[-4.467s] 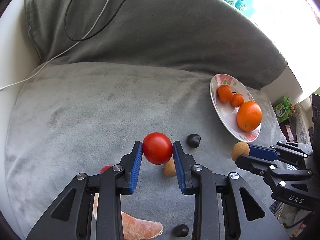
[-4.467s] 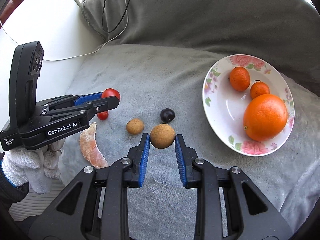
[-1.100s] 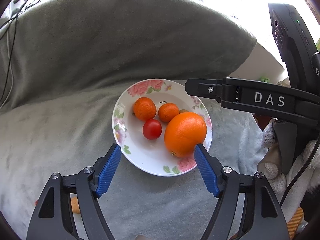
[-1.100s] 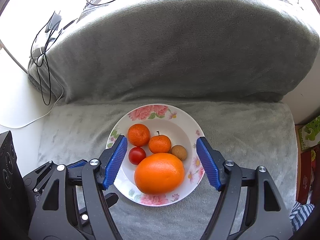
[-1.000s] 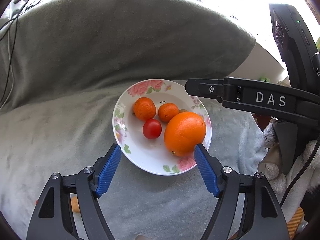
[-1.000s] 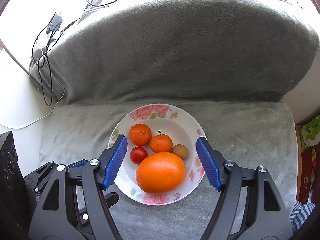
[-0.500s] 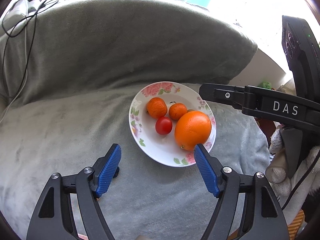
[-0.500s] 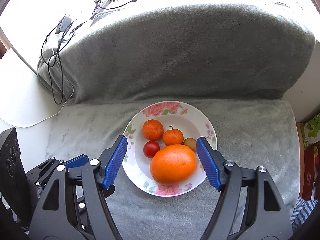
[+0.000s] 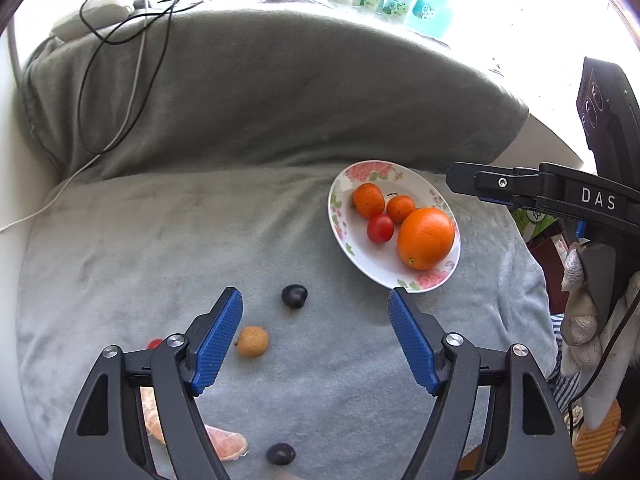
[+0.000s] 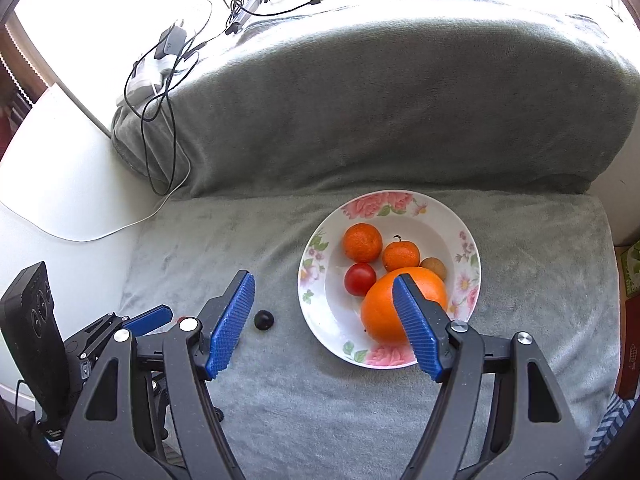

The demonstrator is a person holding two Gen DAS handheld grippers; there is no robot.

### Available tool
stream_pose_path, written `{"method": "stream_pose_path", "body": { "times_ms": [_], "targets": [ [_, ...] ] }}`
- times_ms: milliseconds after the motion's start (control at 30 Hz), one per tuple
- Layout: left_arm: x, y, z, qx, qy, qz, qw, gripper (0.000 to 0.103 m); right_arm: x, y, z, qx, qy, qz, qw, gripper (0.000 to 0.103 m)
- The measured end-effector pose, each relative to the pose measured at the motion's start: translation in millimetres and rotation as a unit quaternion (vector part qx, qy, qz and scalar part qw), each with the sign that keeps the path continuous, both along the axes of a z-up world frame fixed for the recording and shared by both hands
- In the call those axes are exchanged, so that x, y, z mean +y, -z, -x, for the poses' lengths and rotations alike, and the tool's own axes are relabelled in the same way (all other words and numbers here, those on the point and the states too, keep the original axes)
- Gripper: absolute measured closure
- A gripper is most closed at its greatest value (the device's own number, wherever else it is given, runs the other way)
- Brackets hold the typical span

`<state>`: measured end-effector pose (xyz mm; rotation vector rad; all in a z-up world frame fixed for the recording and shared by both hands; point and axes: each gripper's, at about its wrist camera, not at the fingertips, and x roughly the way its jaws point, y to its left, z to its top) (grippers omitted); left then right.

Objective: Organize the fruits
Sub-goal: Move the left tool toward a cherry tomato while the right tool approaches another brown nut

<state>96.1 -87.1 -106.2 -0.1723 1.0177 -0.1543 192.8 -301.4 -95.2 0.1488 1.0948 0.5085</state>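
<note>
A floral plate [image 9: 360,258] [image 10: 332,320] on the grey cushion holds a big orange [image 9: 426,238] [image 10: 384,312], two small tangerines [image 9: 368,200] [image 10: 362,242], a red tomato [image 9: 380,228] [image 10: 360,278] and a brown round fruit [image 10: 434,267]. On the cushion lie a dark plum [image 9: 294,296] [image 10: 264,320], a tan round fruit [image 9: 252,342], a second dark fruit [image 9: 281,454], a small red fruit [image 9: 154,344] and peeled orange segments [image 9: 224,440]. My left gripper [image 9: 314,344] is open and empty above the loose fruit. My right gripper [image 10: 324,324] is open and empty above the plate's near-left edge.
A thick grey backrest cushion [image 9: 280,100] rises behind the seat. Cables [image 9: 120,40] and a charger lie on its left top. A white surface [image 10: 52,184] borders the left. Boxes [image 9: 536,224] sit beyond the cushion's right edge.
Earlier each gripper held a fruit; the tomato and brown fruit now lie on the plate. Over the last second both grippers have drawn back and left, bringing the loose fruit into view.
</note>
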Motion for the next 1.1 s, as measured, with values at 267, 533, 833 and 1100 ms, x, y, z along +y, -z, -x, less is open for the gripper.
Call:
{"method": "stream_pose_path", "body": {
  "times_ms": [267, 533, 833, 1100],
  "targets": [
    [44.8, 7.0, 32.9, 0.011, -0.044, -0.014, 0.9989, 0.028, 19.2, -1.6, 20.3, 0.003, -0.029, -0.011, 1.0, 0.029],
    [79.9, 13.6, 55.1, 0.018, -0.08, -0.024, 0.9963, 0.028, 40.8, 5.6, 41.9, 0.011, -0.068, -0.012, 0.998, 0.029],
    [102.3, 27.1, 60.0, 0.027, -0.108, -0.02, 0.9936, 0.029, 74.2, 26.2, 62.2, 0.023, -0.111, 0.002, 0.994, 0.029],
    [108.4, 43.8, 53.8, 0.038, -0.106, -0.015, 0.9935, 0.039, 106.7, 47.7, 73.9, 0.028, -0.156, 0.023, 0.987, 0.029]
  ]
}}
